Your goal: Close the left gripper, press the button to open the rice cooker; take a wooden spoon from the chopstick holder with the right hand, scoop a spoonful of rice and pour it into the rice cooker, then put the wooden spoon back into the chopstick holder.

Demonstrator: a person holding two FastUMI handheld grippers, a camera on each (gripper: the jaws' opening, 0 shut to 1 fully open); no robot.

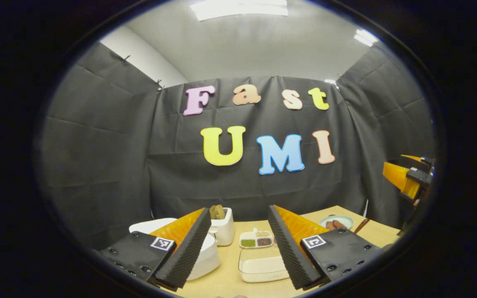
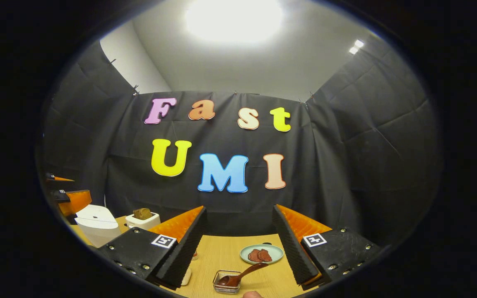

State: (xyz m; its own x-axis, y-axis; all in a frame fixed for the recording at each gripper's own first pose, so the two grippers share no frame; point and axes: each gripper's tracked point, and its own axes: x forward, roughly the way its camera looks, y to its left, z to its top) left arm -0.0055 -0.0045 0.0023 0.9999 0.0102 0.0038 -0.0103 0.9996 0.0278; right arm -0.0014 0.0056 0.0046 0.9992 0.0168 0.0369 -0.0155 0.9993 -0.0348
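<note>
White rice cooker [image 1: 205,252] behind spread left gripper [image 1: 238,252], wooden spoon [image 2: 242,275] in holder [image 2: 226,285] between spread right gripper [image 2: 238,252] fingers

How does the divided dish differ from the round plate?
The divided dish is white and squarish, with green, brown and pale fillings; the round plate is pale green, holding reddish-brown pieces. In the left gripper view the dish sits left of the plate. Both lie flat on the table.

Rice cooker at the left, plate at the right

On the table [image 1: 226,281], the rice cooker [image 1: 205,256] sits left of the rice tray [image 1: 261,269]; toaster [image 1: 224,227] and divided dish [image 1: 256,239] behind; plate [image 2: 261,253] behind the spoon holder [image 2: 227,282].
</note>
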